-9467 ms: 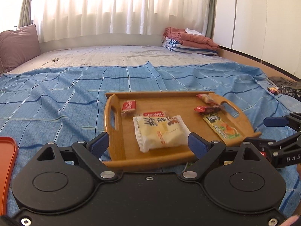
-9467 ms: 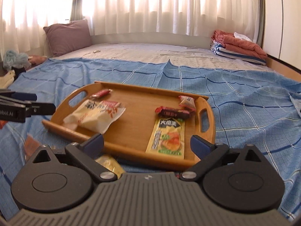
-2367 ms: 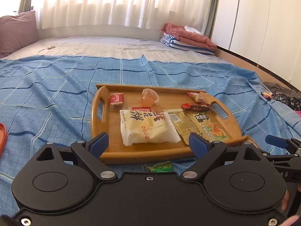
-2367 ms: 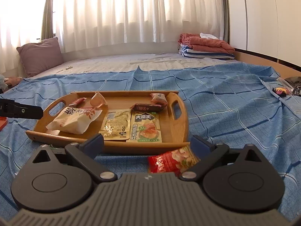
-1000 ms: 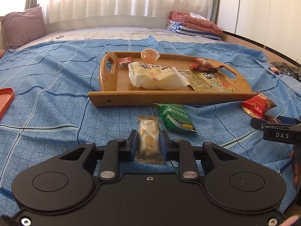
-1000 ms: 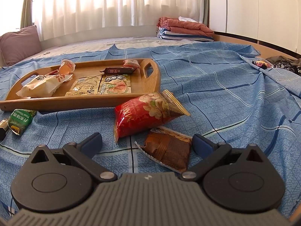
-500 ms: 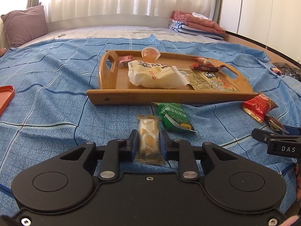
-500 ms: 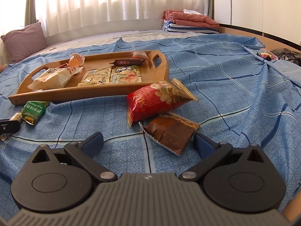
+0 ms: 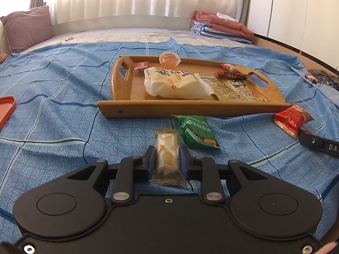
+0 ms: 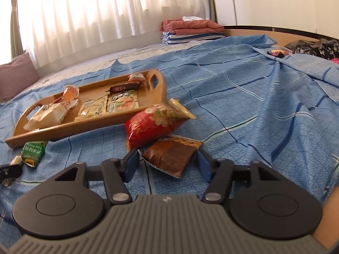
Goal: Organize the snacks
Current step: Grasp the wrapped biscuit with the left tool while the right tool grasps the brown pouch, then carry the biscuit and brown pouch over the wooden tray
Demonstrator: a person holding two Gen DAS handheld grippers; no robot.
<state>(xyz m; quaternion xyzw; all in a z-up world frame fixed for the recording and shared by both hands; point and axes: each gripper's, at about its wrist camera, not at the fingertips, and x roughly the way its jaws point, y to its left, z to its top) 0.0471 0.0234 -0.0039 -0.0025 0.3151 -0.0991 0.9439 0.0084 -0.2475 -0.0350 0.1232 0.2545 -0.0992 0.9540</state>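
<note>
A wooden tray [image 9: 190, 108] lies on the blue bedspread and holds several snacks, among them a white bread pack [image 9: 173, 82]. My left gripper [image 9: 167, 157] is shut on a clear-wrapped cracker packet [image 9: 167, 146], just in front of a green snack packet [image 9: 197, 131]. My right gripper [image 10: 167, 163] has its jaws closing around a brown packet [image 10: 169, 156] that lies flat between them, pads right at its edges. A red snack bag [image 10: 154, 124] rests against that packet's far end, beside the tray [image 10: 63, 131]. The green packet [image 10: 32, 150] lies at far left.
An orange lid [image 9: 6, 108] sits at the left edge of the bedspread. A mauve pillow [image 9: 27, 27] and folded blankets [image 9: 220, 27] lie by the curtained window. Dark clothes [image 10: 307, 46] are heaped at the right. A wooden bed edge runs along the right.
The right gripper's jaws have narrowed from wide open to the brown packet's edges, and its view has rolled. The left gripper still holds the cracker packet in the same spot.
</note>
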